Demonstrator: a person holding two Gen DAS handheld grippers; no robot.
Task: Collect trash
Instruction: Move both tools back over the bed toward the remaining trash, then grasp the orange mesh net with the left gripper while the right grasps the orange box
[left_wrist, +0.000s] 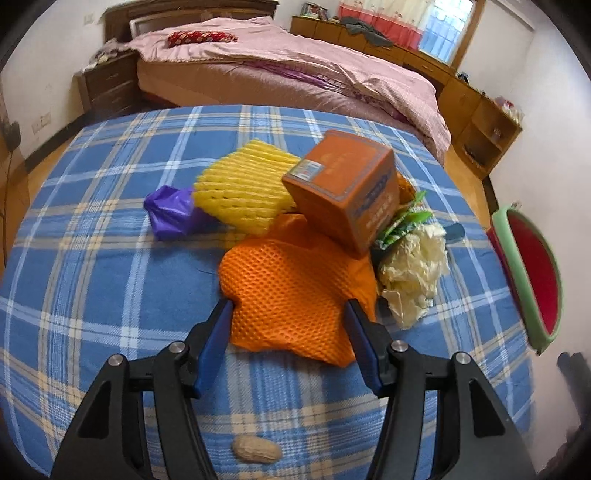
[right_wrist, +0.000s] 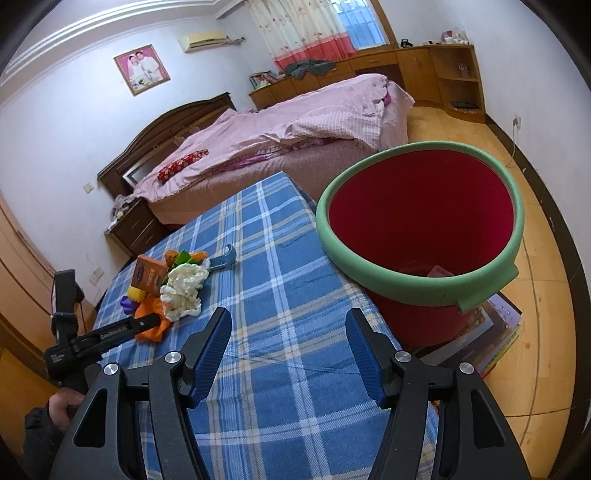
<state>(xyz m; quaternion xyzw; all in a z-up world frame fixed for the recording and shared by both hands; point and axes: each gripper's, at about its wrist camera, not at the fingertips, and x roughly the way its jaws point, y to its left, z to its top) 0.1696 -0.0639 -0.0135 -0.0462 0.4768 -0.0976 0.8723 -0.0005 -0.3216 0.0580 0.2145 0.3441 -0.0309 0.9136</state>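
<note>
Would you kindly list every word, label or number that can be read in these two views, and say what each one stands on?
"GenRobot.AI": white letters on the arm of the left gripper, right wrist view.
Orange box: a sticker and printed side panels, too blurred to read.
Small white label on the left gripper's body: too small to read.
Nothing else bears legible text.

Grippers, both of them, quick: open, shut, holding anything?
Left gripper: open, holding nothing; its fingers stand on either side of the orange mesh foam sheet.
Right gripper: open, empty, above the blue plaid tablecloth.
</note>
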